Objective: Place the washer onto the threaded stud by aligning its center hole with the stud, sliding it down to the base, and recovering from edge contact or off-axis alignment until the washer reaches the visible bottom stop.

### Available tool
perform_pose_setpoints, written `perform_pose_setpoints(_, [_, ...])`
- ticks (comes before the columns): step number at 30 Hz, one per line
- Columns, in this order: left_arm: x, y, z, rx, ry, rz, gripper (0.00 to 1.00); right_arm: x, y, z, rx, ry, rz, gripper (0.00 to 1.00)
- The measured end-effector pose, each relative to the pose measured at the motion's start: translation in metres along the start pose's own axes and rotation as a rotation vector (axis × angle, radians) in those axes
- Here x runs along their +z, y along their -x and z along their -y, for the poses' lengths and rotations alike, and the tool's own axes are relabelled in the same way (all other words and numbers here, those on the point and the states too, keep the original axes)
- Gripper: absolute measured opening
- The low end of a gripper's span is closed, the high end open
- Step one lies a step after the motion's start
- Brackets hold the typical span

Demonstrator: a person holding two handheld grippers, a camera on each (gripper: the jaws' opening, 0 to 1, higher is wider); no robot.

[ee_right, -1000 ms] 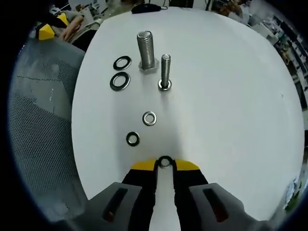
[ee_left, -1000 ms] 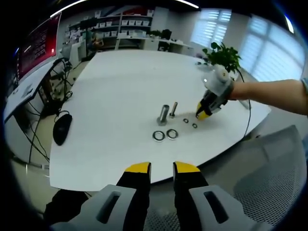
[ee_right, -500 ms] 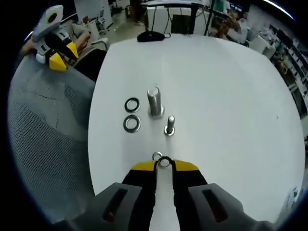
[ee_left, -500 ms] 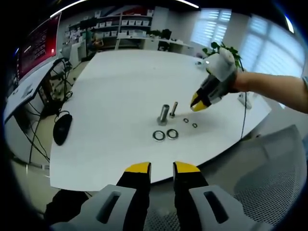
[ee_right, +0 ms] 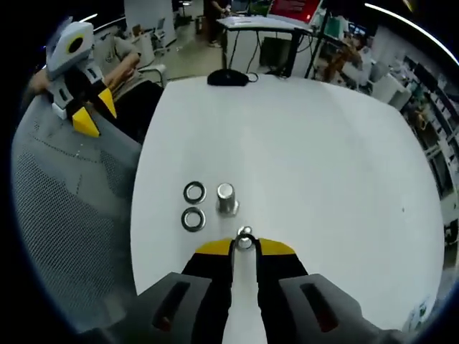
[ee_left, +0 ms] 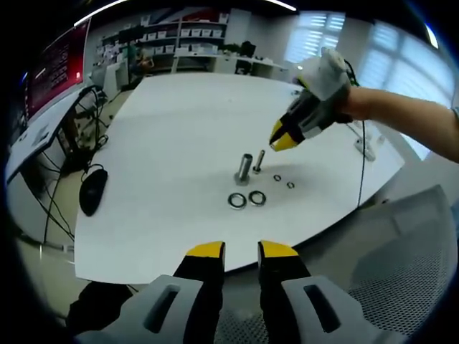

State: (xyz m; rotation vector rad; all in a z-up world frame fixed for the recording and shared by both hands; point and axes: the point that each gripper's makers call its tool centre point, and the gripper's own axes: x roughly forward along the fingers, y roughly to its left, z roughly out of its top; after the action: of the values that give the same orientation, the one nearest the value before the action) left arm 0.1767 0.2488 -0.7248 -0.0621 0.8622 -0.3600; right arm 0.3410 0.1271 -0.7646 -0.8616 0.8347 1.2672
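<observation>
In the right gripper view my right gripper (ee_right: 245, 250) is shut on a small steel washer (ee_right: 244, 241), pinched by its rim between the yellow tips. The top of the thin threaded stud (ee_right: 244, 231) shows just beyond the washer, seen nearly end-on. In the left gripper view the right gripper (ee_left: 281, 138) hangs above and slightly right of that stud (ee_left: 259, 162). A thicker bolt (ee_left: 244, 170) stands upright beside the stud. My left gripper (ee_left: 242, 250) is held off the table's near edge, open and holding nothing.
Two large washers (ee_left: 237, 201) (ee_left: 257, 198) lie in front of the bolt, and two small washers (ee_left: 277, 178) (ee_left: 290, 185) lie to the right. A black mouse (ee_left: 92, 192) sits at the white table's (ee_left: 172, 122) left edge. A grey mesh chair (ee_right: 64, 215) stands by the table.
The right gripper has lifted off the table with the small washer and moved over the thin stud. My left gripper has stayed where it was.
</observation>
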Motion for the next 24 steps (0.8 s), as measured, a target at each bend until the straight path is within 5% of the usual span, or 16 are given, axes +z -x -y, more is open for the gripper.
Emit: perform_pose_setpoints(24, [0.0, 0.0, -0.001, 0.001, 0.01, 0.003, 0.16, -0.002, -0.029, -0.002, 0.039, -0.026, -0.065, 0.13])
